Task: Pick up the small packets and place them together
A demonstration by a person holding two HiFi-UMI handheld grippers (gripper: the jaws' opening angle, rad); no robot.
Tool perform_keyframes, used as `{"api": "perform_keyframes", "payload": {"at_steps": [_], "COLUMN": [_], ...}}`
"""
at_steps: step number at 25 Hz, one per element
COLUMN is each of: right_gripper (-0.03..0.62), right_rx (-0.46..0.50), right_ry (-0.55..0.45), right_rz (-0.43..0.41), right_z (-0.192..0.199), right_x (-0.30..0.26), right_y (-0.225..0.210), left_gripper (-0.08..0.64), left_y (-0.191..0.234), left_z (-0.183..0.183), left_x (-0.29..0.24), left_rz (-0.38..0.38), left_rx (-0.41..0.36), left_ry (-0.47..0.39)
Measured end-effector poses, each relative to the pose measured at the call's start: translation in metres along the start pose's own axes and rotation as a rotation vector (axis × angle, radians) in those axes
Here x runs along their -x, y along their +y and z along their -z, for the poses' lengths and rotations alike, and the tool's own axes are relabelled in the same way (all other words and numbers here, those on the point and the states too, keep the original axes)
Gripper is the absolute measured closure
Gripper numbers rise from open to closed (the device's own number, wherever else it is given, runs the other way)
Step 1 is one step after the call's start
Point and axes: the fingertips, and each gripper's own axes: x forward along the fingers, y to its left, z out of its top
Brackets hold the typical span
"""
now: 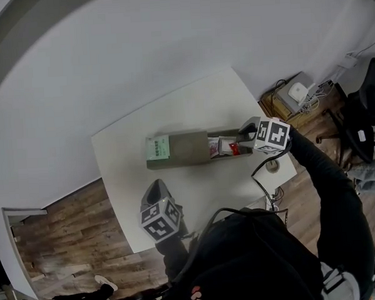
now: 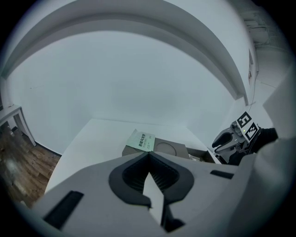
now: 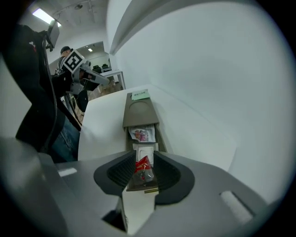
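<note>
My right hand-held gripper (image 3: 140,161) hangs released over the open end of the tray (image 3: 139,110) on the desk (image 1: 191,102). The red packet (image 3: 143,166) lies loose between its jaws, next to a white packet (image 3: 142,151) and a printed packet (image 3: 142,134). My left hand-held gripper (image 2: 148,156) is clenched and empty. I see no packets outside the tray, so I judge the gathering nearly done.

small packets (image 3: 144,150) in grey box (image 3: 141,111)
</note>
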Motion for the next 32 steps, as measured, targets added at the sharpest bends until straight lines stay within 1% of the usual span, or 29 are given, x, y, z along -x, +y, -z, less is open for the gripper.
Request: {"api": "perform_keyframes", "payload": {"at_steps": [2, 4, 11, 14, 23, 28, 30, 32], "right_gripper": [0.475, 0.455, 0.440, 0.437, 0.437, 0.437, 0.440, 0.456], "right_rx": [0.016, 0.037, 0.167, 0.208, 0.252, 0.274, 0.288, 0.299], "right_ry": [0.048, 0.090, 0.248, 0.340, 0.501, 0.554, 0.579, 0.604], "right_rz": [-0.036, -0.069, -0.140, -0.165, -0.206, -0.228, -0.228, -0.211], "right_z": [0.008, 0.013, 0.030, 0.039, 0.055, 0.060, 0.064, 0.068], "right_x": [-0.012, -0.023, -0.054, -0.057, -0.075, -0.082, -0.084, -0.085], "right_y": [0.004, 0.007, 0.005, 0.004, -0.001, 0.001, 0.001, -0.003], "left_gripper": [0.561, 0.561, 0.561, 0.561, 0.561, 0.561, 0.561, 0.561], "left_y": [0.000, 0.001, 0.011, 0.012, 0.022, 0.024, 0.025, 0.027], "left_z": [0.002, 0.006, 0.013, 0.015, 0.018, 0.020, 0.020, 0.019], "left_x": [0.001, 0.001, 0.003, 0.004, 0.006, 0.006, 0.007, 0.007], "left_rz": [-0.006, -0.013, -0.038, -0.042, -0.062, -0.067, -0.070, -0.072], "left_rx": [-0.001, 0.001, 0.013, 0.021, 0.050, 0.053, 0.055, 0.056], "left_ry": [0.005, 0.011, 0.024, 0.023, 0.021, 0.026, 0.027, 0.026]}}
